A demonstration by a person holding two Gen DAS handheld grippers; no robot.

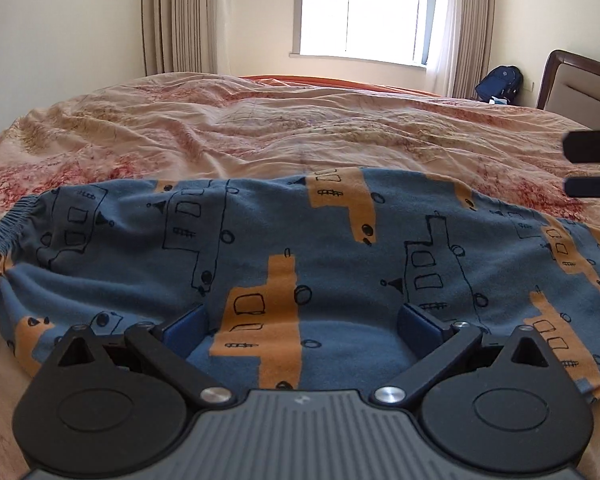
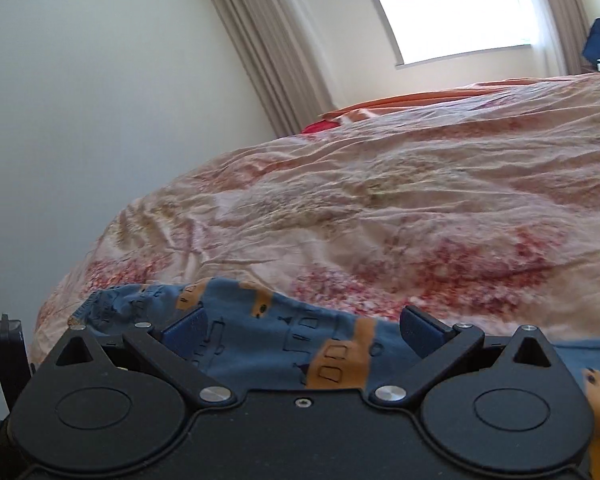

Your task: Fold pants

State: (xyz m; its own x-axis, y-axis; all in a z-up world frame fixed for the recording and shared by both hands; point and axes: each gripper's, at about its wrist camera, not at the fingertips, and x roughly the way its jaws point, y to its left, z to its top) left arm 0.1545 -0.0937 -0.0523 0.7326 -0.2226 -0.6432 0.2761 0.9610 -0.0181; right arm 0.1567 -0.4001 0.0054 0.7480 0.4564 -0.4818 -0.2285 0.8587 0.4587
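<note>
**Blue printed pants on bed; both grippers released**

Blue knit pants with orange blocks and black line-drawn vehicles (image 1: 300, 248): lying spread crosswise on the bed's near side, gathered elastic waistband (image 1: 8, 224) at the left end in the left wrist view; seen again low in the right wrist view (image 2: 284, 340), slightly blurred.

Left gripper (image 1: 303, 322): jaws wide apart, nothing clamped; blue pads (image 1: 186, 326) hang just over the pants.

Right gripper (image 2: 302, 330): jaws wide apart, empty; above the cloth's far edge; its black fingertips also show at the right edge of the left wrist view.

Crumpled pink and cream floral bedspread (image 1: 260, 128): beneath the pants.

Bright window (image 1: 360, 12), beige pleated curtains (image 1: 176, 16), dark blue backpack (image 1: 500, 84) on the floor, wooden headboard (image 1: 572, 76): background.
</note>
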